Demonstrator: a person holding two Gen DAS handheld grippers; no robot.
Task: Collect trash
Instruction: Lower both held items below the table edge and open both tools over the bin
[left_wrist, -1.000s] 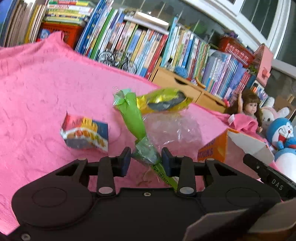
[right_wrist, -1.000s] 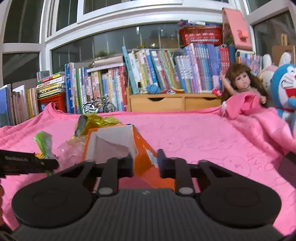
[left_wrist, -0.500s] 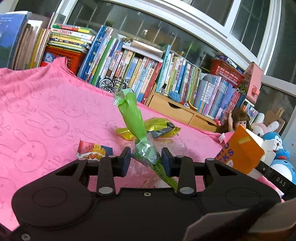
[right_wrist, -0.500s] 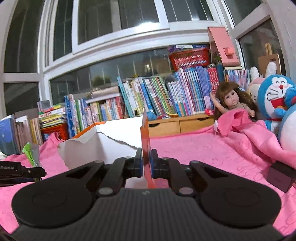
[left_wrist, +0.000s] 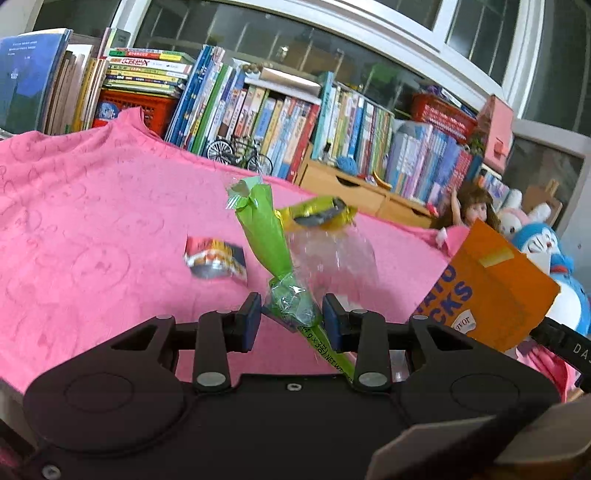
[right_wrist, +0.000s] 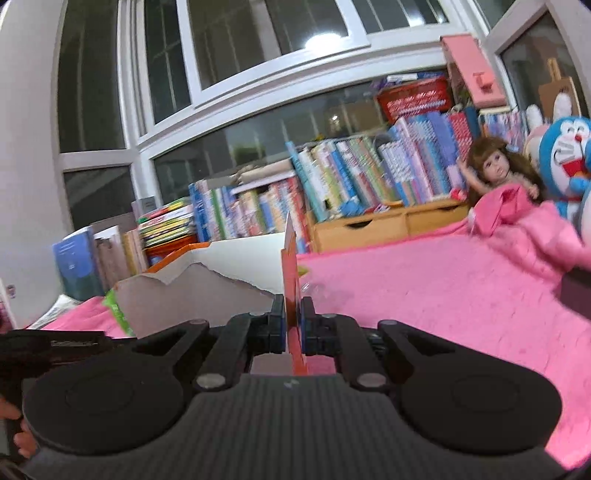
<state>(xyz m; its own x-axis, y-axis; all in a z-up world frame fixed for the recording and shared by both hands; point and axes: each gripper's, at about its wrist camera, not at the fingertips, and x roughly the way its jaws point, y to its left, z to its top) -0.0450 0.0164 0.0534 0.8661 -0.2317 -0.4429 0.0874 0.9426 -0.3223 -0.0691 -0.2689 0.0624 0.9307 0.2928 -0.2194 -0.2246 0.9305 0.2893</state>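
My left gripper (left_wrist: 291, 317) is shut on a crumpled green wrapper (left_wrist: 264, 236) that sticks up between its pads. On the pink blanket (left_wrist: 92, 221) beyond lie a small red and blue packet (left_wrist: 216, 260), a yellow wrapper (left_wrist: 317, 216) and clear plastic film (left_wrist: 332, 258). My right gripper (right_wrist: 292, 321) is shut on the side wall of a torn orange snack box (right_wrist: 290, 273), held off the blanket. That orange box (left_wrist: 484, 291) also shows at the right of the left wrist view.
Rows of books (left_wrist: 258, 107) and a wooden drawer unit (left_wrist: 354, 188) line the back under the windows. A doll (right_wrist: 495, 173) and a blue plush toy (right_wrist: 569, 155) sit at the right. A toy bicycle (left_wrist: 240, 151) stands by the books.
My right gripper closed on the orange box's wall and lifted it off the blanket. My left gripper kept the green wrapper and moved back from the packet and wrappers.
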